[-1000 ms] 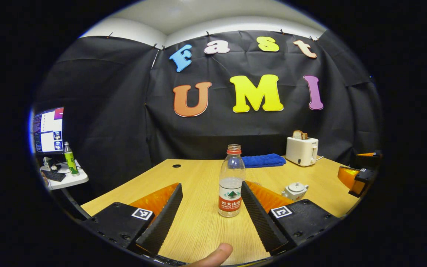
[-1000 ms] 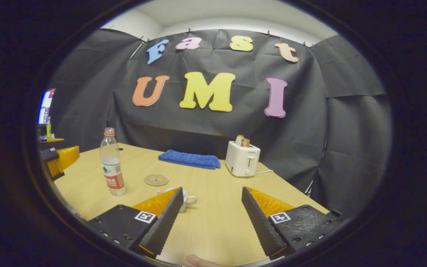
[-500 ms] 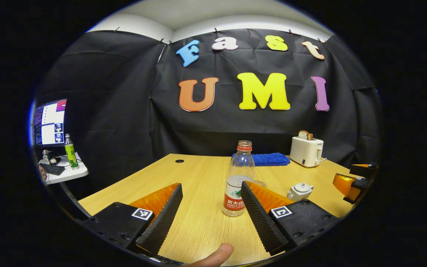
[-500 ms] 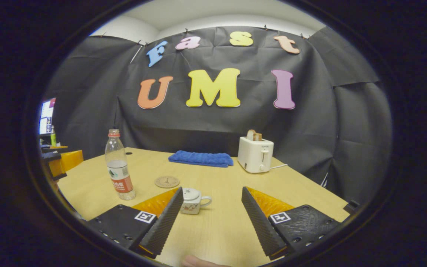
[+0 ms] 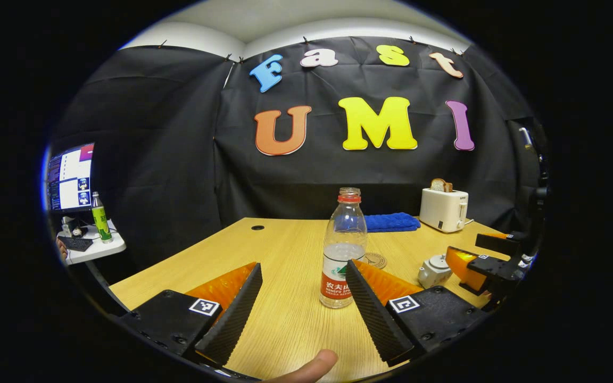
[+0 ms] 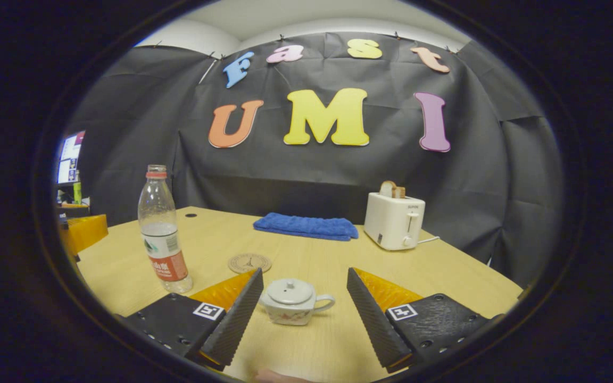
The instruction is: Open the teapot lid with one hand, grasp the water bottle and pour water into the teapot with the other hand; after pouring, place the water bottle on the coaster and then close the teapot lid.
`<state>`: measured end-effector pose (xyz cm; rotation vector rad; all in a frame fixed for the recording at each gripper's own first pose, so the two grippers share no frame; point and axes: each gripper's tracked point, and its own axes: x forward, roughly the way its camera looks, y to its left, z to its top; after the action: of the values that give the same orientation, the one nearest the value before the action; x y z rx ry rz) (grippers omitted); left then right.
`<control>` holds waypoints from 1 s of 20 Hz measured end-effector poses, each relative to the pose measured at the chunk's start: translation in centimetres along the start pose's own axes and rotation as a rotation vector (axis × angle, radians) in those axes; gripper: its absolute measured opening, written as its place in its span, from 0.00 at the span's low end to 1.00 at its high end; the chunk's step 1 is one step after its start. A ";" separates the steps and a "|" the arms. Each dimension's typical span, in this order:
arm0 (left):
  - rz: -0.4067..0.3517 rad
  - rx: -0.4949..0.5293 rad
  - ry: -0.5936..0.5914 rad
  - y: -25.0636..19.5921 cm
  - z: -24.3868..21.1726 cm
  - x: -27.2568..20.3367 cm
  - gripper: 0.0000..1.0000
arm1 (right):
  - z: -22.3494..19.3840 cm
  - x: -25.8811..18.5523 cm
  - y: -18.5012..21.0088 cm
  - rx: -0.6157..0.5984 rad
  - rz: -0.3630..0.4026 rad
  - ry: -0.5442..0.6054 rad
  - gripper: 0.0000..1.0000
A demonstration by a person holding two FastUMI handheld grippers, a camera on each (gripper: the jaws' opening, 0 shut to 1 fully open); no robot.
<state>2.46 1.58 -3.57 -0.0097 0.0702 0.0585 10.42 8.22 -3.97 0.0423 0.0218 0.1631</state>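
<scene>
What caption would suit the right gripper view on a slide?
Open right gripper lined up on lidded teapot; bottle and coaster behind.

I see the uncapped, part-filled clear water bottle [image 5: 342, 251] standing upright on the wooden table, the round coaster [image 6: 249, 263] behind it, and the small white lidded teapot [image 6: 291, 301] nearby.

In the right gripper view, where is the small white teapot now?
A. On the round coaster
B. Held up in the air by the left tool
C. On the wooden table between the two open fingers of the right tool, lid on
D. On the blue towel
C: the small white teapot stands on the wooden table between the right tool fingers, which do not touch it; its lid is on.
</scene>
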 end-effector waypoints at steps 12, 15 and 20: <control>0.057 0.008 -0.021 0.4 -2.0 2.3 0.99 | -1.7 4.1 1.4 0.041 0.045 0.015 0.26; 0.009 -0.017 -0.008 -1.0 -2.8 2.7 1.00 | -1.7 4.3 1.6 0.015 0.043 0.017 0.00; -0.033 -0.013 0.009 -2.6 -3.6 3.6 1.00 | -1.5 4.3 1.7 0.047 0.072 0.015 0.04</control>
<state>5.90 -0.86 -7.44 -0.0237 0.0788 0.0258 14.37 10.63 -5.50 0.0888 0.0388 0.2351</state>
